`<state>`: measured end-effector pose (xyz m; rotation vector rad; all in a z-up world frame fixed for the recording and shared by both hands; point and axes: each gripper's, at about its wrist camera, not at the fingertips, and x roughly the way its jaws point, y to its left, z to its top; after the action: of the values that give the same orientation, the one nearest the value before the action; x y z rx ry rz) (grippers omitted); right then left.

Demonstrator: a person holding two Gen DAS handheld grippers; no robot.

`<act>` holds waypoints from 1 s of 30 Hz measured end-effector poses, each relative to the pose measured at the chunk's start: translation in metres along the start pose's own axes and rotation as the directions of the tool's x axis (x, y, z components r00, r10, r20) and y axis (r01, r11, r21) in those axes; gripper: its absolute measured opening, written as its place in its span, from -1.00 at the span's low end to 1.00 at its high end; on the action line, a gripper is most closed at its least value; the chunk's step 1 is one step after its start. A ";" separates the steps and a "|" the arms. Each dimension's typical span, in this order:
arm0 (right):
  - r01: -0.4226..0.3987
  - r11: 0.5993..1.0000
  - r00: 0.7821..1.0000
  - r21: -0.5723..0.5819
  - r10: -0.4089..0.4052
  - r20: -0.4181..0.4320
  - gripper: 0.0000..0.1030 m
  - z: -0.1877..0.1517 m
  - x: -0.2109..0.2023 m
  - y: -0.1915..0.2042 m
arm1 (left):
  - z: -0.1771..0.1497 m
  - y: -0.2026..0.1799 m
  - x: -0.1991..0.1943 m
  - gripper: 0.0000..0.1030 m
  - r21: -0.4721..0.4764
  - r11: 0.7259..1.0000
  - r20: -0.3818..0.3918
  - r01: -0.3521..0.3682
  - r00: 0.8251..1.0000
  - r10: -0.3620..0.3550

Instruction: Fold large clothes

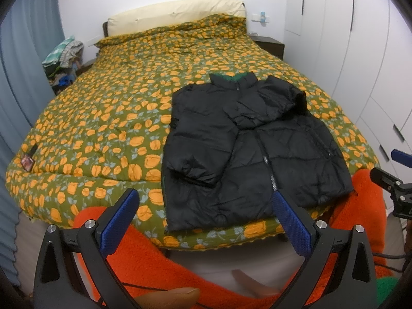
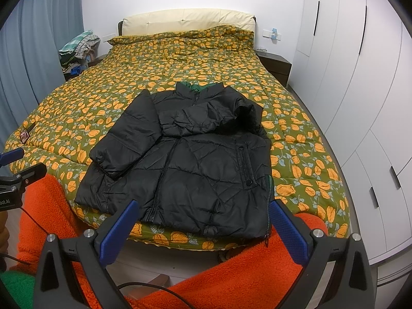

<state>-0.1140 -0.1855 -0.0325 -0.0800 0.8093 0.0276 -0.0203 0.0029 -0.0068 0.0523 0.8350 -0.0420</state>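
Note:
A black puffer jacket (image 1: 255, 146) lies flat, front up, near the foot edge of the bed; it also shows in the right wrist view (image 2: 195, 159). Both sleeves are folded in over the chest, and a green lining shows at the collar. My left gripper (image 1: 206, 198) is open and empty, held off the bed before the jacket's hem. My right gripper (image 2: 204, 209) is open and empty, also short of the hem. Each gripper shows at the edge of the other's view, the right one (image 1: 396, 177) and the left one (image 2: 18, 170).
The bed carries a green quilt with orange flowers (image 1: 108, 118). An orange fleece garment (image 2: 231, 273) hangs below the grippers. A pile of clothes (image 1: 64, 56) sits at the bed's far left. White wardrobes (image 2: 360, 77) line the right wall. A dark nightstand (image 2: 275, 67) stands by the headboard.

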 end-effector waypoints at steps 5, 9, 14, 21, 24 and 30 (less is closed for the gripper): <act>0.001 1.000 1.000 0.000 -0.001 -0.001 0.99 0.000 0.001 0.001 | -0.001 0.000 0.000 0.99 0.003 1.000 0.002 -0.003 1.000 0.003; 0.000 1.000 1.000 -0.001 0.000 -0.001 0.99 -0.001 0.001 0.002 | 0.000 -0.002 0.001 0.99 0.004 1.000 0.000 -0.004 1.000 0.004; 0.000 1.000 1.000 -0.002 0.000 -0.002 0.99 0.000 0.001 0.001 | 0.000 -0.002 0.002 0.99 0.002 1.000 -0.004 -0.006 1.000 0.006; -0.001 1.000 1.000 -0.002 0.001 -0.009 0.99 -0.004 0.003 0.008 | 0.002 -0.001 0.005 0.99 -0.006 1.000 -0.007 -0.012 1.000 0.012; 0.002 1.000 1.000 -0.011 -0.003 -0.009 0.99 -0.003 0.007 0.012 | 0.004 0.006 0.008 0.99 -0.023 1.000 -0.007 -0.015 1.000 0.015; 0.002 1.000 1.000 -0.013 -0.002 -0.012 0.99 0.005 0.009 0.006 | 0.007 0.015 0.015 0.99 -0.037 0.999 -0.022 -0.030 0.999 0.030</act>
<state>-0.1046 -0.1788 -0.0361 -0.0931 0.8208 0.0307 -0.0039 0.0167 -0.0128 0.0302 0.8558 0.0024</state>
